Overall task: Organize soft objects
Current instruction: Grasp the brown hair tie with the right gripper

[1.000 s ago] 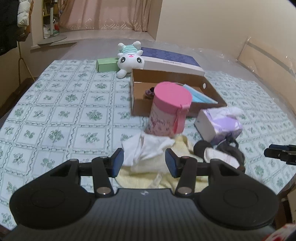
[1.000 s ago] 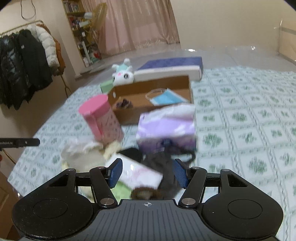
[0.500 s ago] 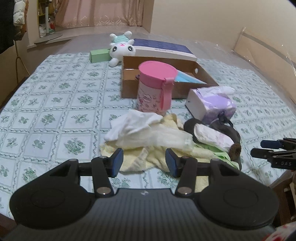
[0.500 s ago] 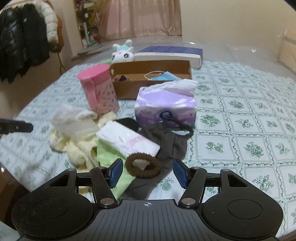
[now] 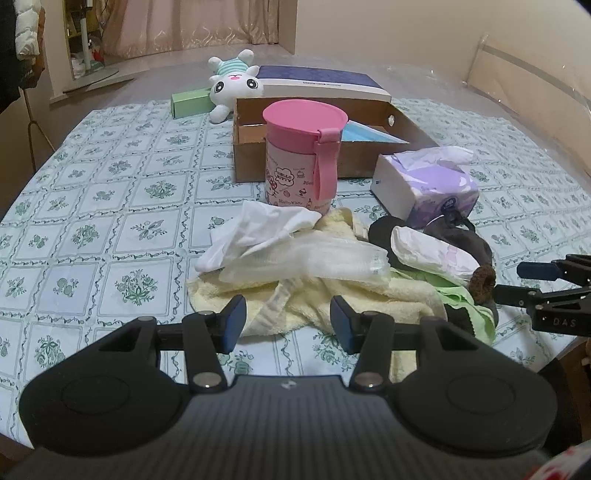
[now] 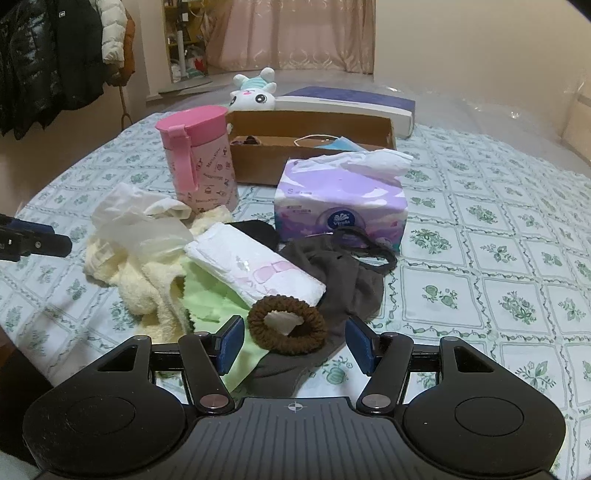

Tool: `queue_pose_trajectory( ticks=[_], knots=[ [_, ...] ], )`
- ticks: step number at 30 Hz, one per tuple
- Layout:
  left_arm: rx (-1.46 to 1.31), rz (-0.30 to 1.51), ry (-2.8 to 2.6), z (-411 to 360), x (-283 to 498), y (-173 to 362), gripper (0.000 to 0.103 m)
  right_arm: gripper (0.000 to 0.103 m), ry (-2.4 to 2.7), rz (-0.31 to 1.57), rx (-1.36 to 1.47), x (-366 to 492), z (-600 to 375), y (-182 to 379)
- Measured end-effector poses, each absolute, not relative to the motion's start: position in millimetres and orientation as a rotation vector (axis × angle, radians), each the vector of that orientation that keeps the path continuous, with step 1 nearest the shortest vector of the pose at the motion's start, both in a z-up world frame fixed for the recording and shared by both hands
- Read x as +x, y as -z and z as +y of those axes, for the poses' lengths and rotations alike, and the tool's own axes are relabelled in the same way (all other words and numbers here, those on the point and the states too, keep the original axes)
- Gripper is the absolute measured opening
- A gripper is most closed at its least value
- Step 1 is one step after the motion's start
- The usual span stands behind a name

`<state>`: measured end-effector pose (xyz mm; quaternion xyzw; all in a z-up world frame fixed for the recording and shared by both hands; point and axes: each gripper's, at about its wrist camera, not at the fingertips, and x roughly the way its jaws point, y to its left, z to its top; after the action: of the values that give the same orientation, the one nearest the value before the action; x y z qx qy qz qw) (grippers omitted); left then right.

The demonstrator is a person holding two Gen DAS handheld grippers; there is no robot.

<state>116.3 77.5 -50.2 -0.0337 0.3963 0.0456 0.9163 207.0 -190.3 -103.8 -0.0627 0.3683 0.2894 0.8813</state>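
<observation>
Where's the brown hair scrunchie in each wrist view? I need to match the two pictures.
Left wrist: brown scrunchie far right, at the pile's edge, beside the right gripper.
Right wrist: brown scrunchie bottom centre, just ahead of the open right gripper.
Shared landmark: pink cup in front of the cardboard box.

Walls: plain cream [image 6: 461, 44] ahead of me.
Curtain: pink, drawn [image 6: 295, 33].
Coats: dark ones on a rack [image 6: 48, 62] to my left.
Table: green-flowered cloth [image 5: 96, 206] over it.
Light: warm, dim indoors.
</observation>
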Motion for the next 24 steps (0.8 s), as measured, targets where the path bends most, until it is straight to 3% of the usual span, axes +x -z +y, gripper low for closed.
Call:
queue_pose_trajectory(
  ticks=[17,24],
  knots=[
    [-0.035,0.824,-0.058,69.9,137.1,68.3,0.047,0.059,-0.59,0.798,-0.113,228.2,-171.6,128.5],
    [-0.002,0.813,-0.051,68.1,139.6,71.4,0.047,0.027,-0.608,0.788,-0.117,225.2,-179.7,123.7]
  ],
)
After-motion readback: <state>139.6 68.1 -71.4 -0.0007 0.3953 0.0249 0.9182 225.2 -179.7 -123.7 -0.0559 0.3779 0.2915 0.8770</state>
